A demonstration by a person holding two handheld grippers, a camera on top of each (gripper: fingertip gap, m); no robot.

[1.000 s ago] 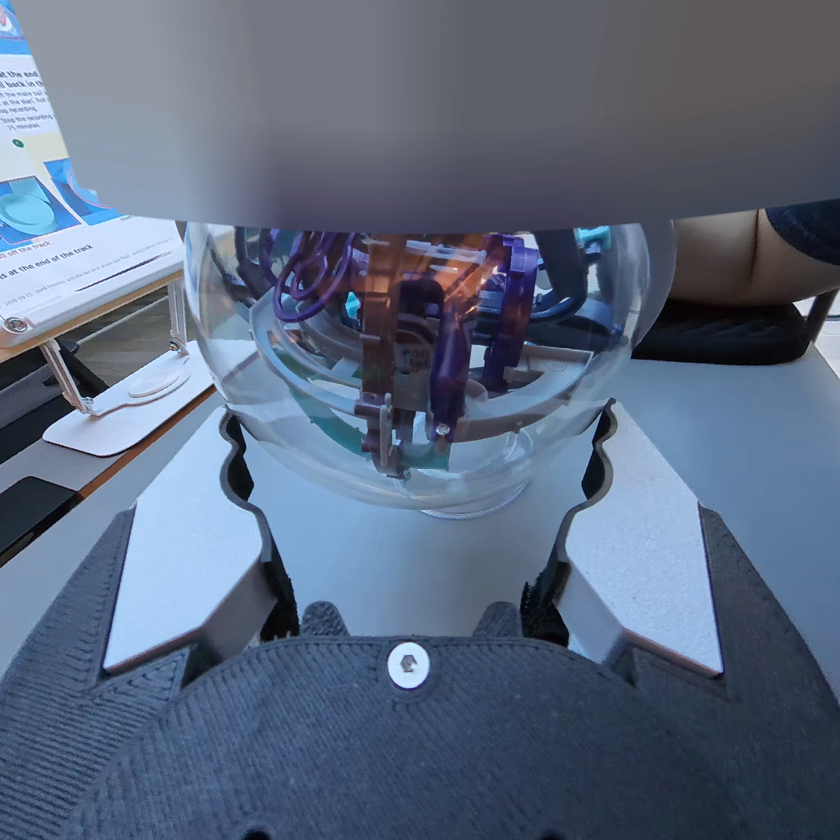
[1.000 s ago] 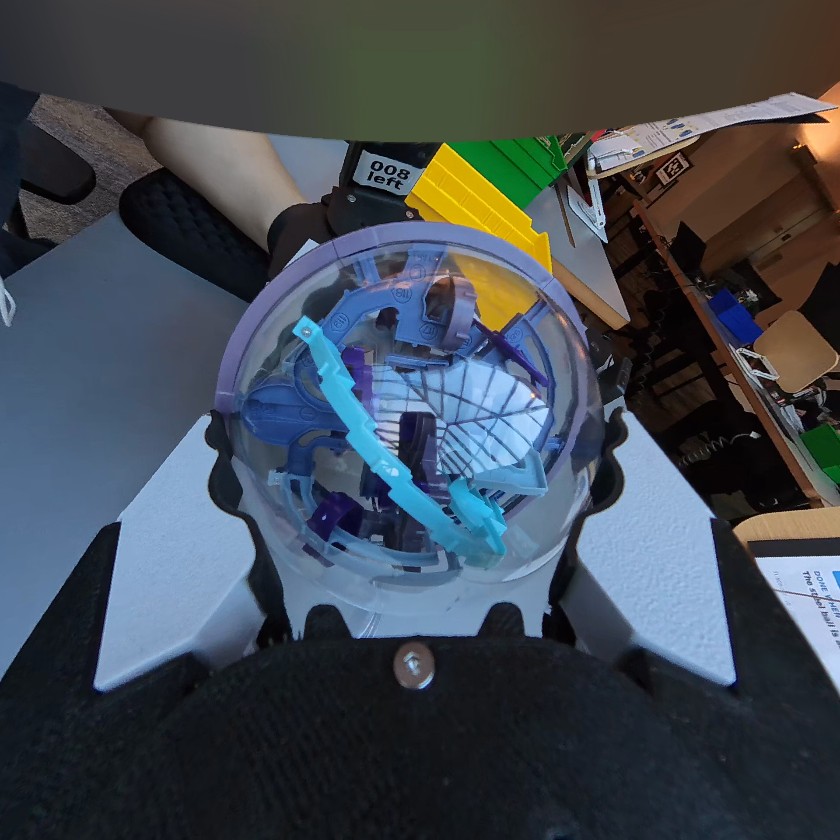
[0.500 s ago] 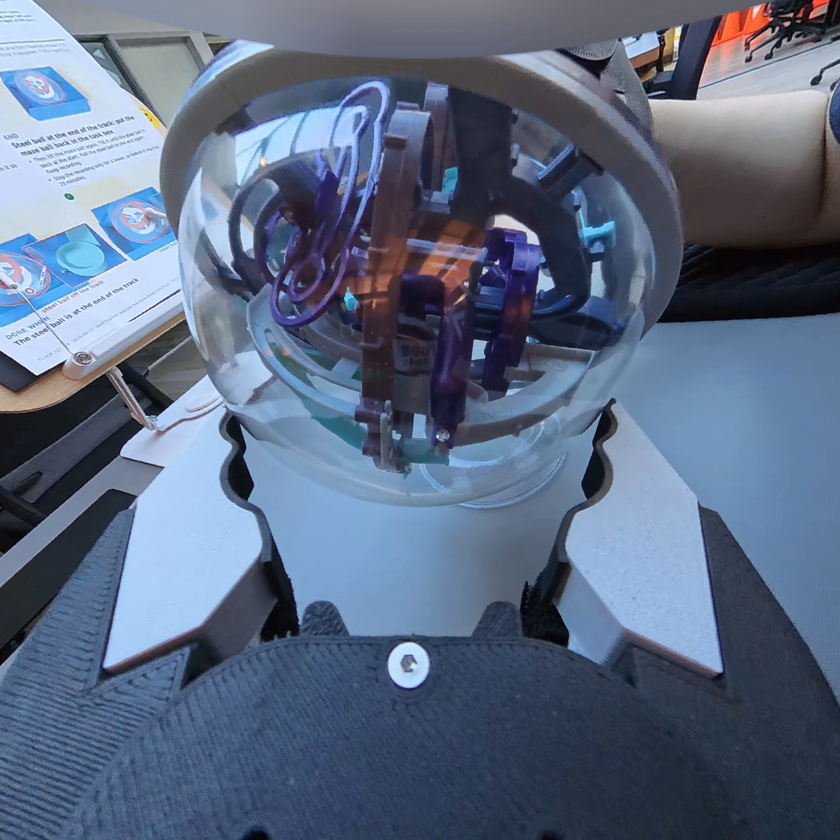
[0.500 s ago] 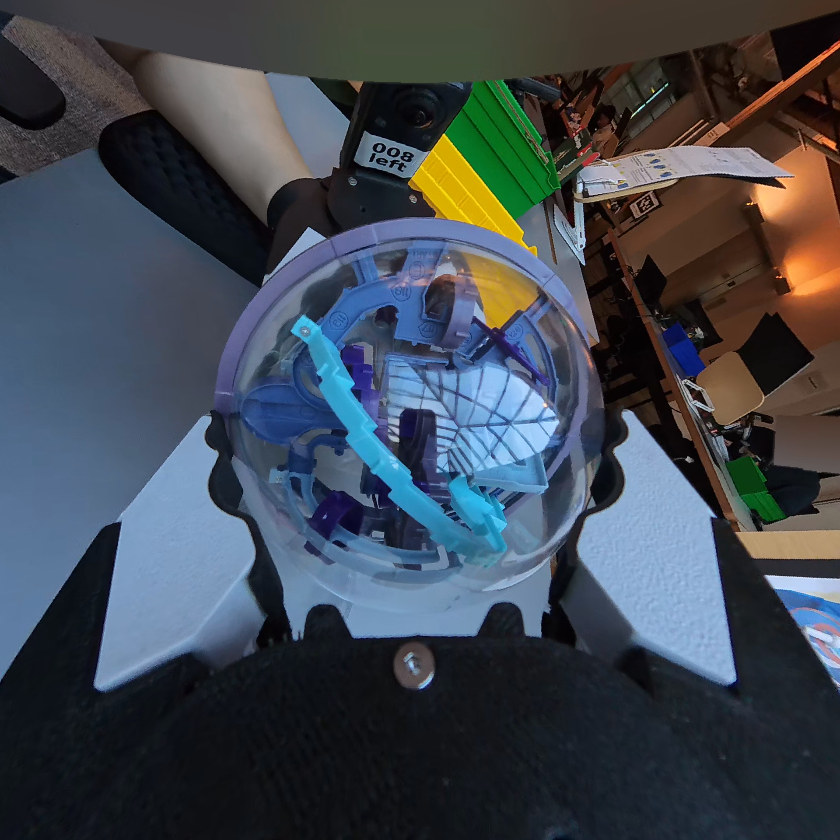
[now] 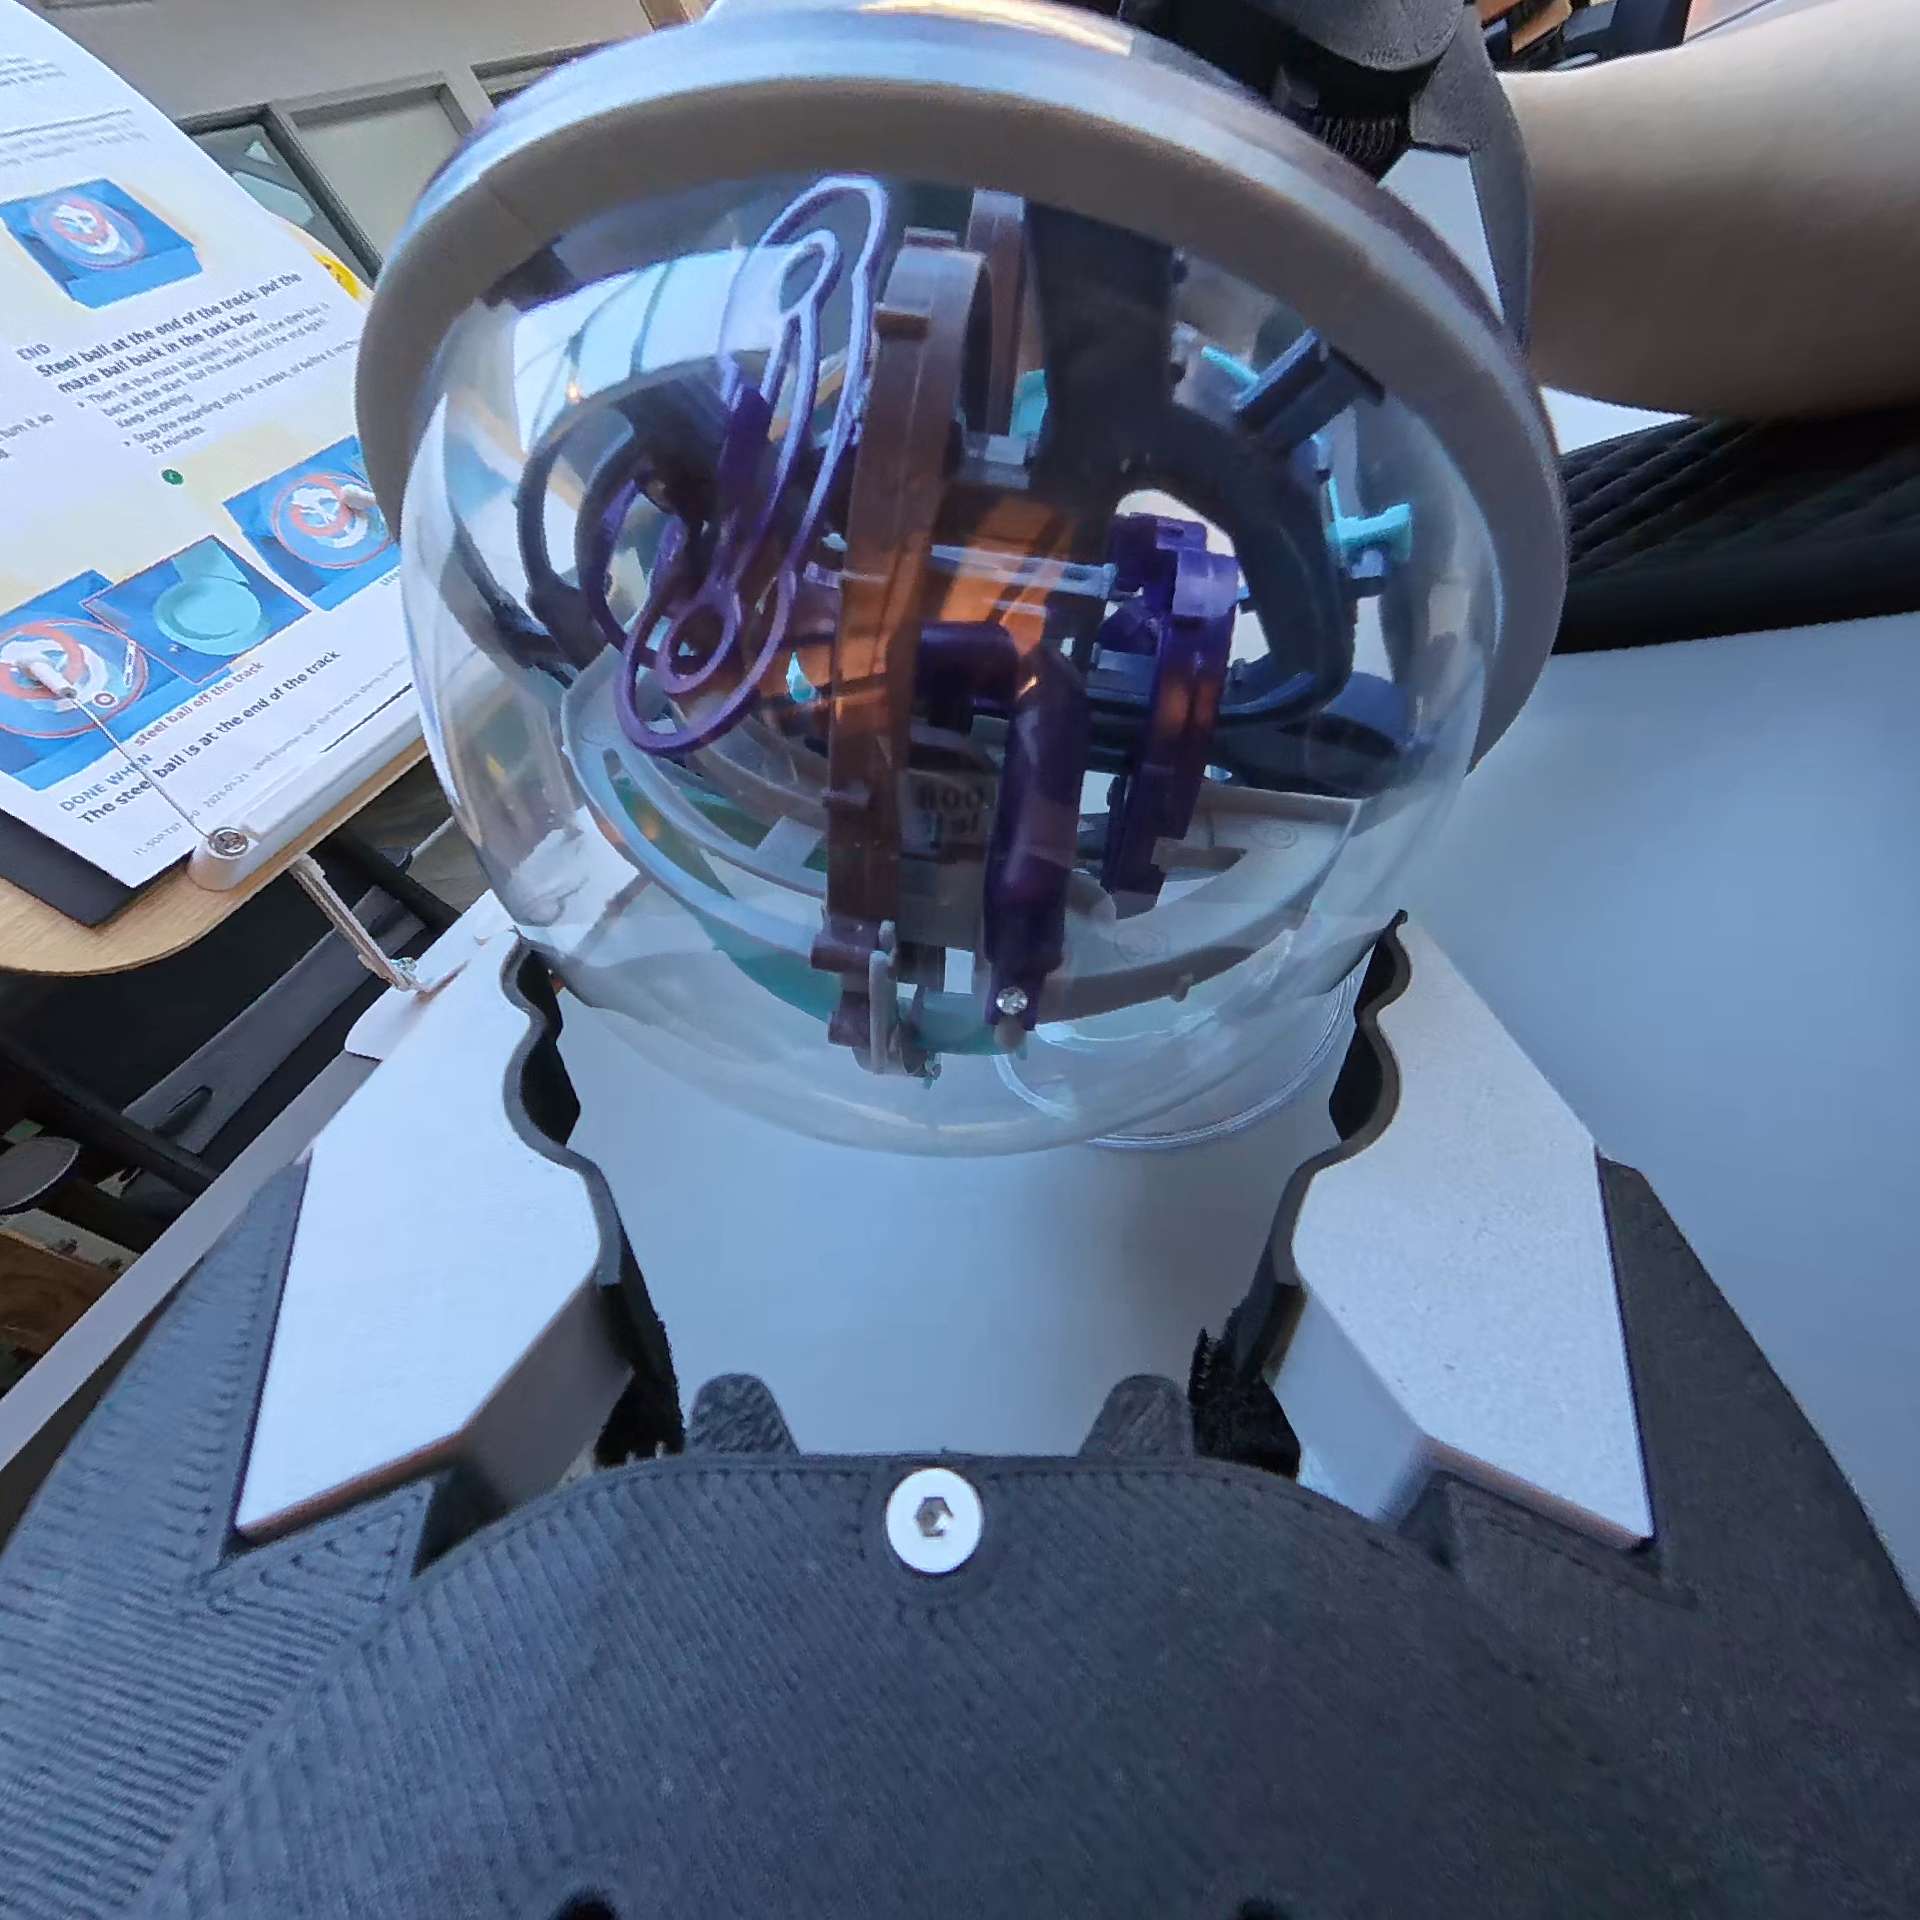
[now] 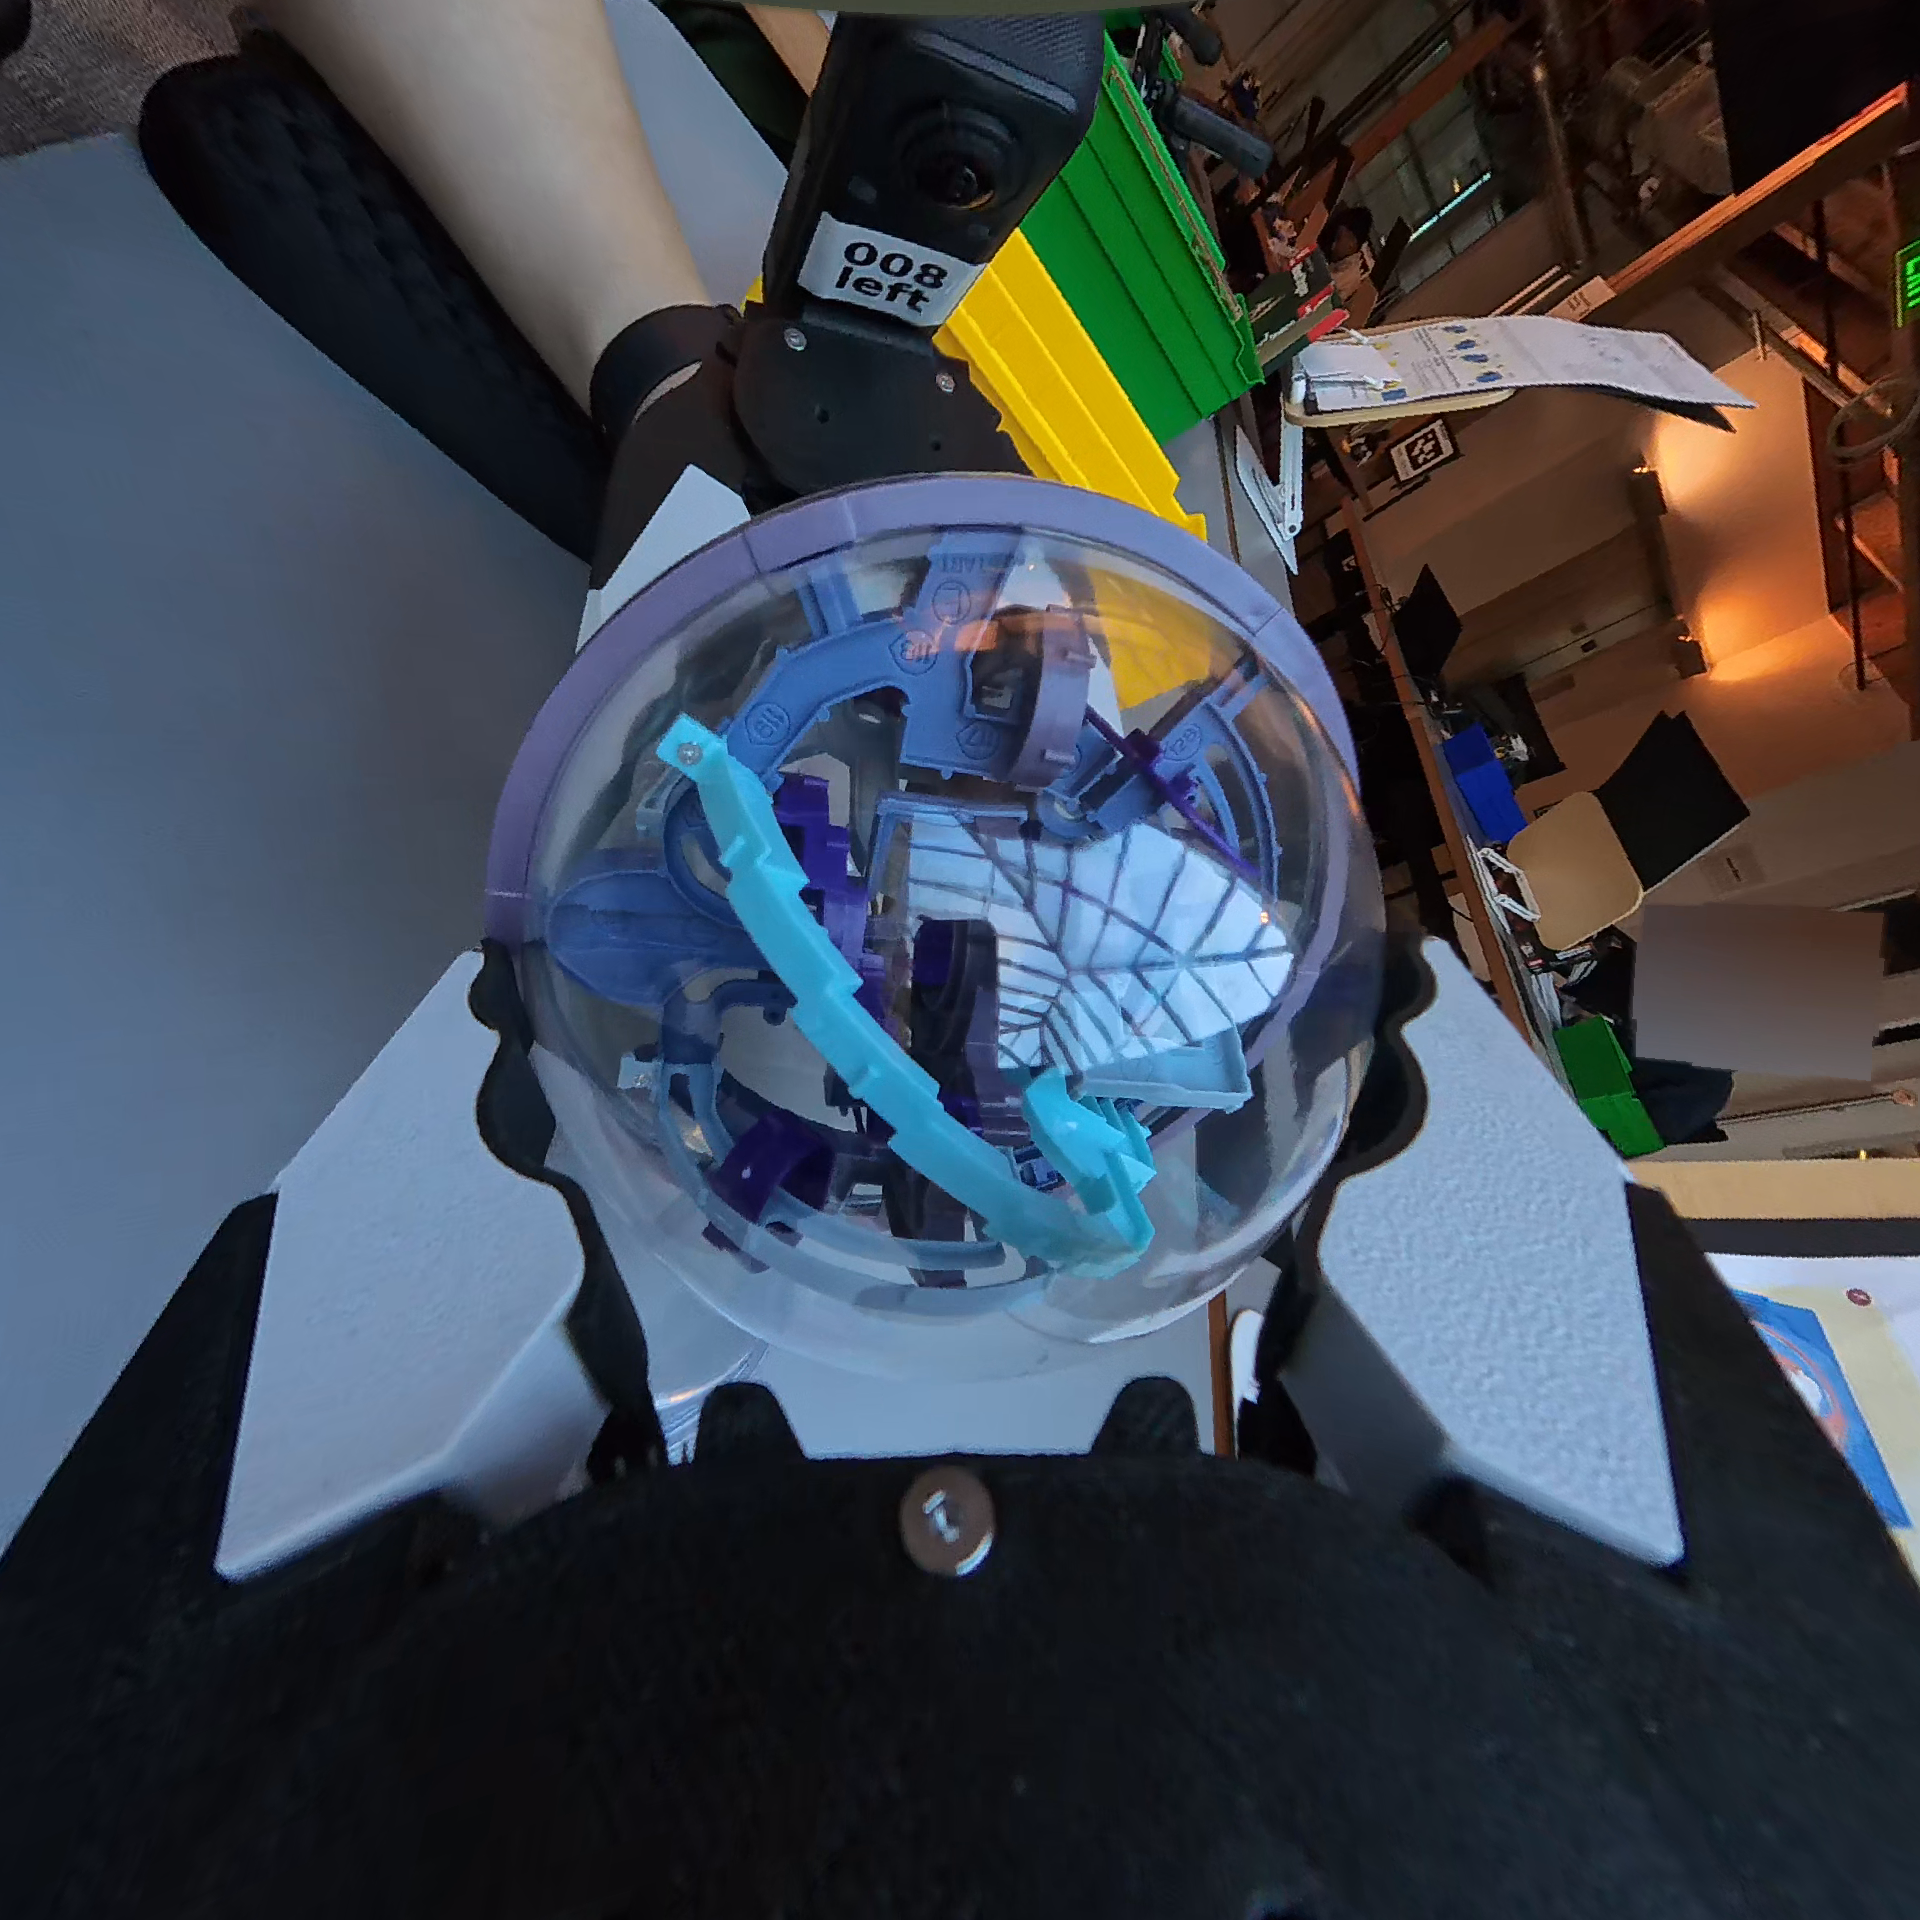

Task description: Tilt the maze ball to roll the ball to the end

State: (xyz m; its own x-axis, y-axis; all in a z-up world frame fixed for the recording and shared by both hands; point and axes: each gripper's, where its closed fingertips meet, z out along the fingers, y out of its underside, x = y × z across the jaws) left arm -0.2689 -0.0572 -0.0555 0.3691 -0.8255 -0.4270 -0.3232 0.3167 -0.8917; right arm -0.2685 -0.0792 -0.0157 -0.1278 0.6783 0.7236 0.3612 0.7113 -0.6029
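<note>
The maze ball (image 5: 956, 623) is a clear sphere with a grey band and purple, brown, blue and cyan tracks inside. It also shows in the right wrist view (image 6: 935, 935). My left gripper (image 5: 956, 987) is shut on its lower half, with one finger against each side. My right gripper (image 6: 945, 997) is shut on it from the opposite side. The left gripper's body (image 6: 883, 312) shows behind the ball in the right wrist view. I cannot make out the small steel ball among the tracks.
A clear ring stand (image 5: 1226, 1101) sits on the grey table (image 5: 1662, 935) under the ball. An instruction sheet on a wooden stand (image 5: 156, 520) is at the left. A person's arm (image 5: 1714, 229) and a black chair (image 5: 1714, 540) are behind. Yellow and green bins (image 6: 1091, 343) stand beyond the table.
Both grippers have lifted and tilted the maze ball up off the clear stand. More of its grey band and the room behind shows. The grips on the ball are unchanged.
</note>
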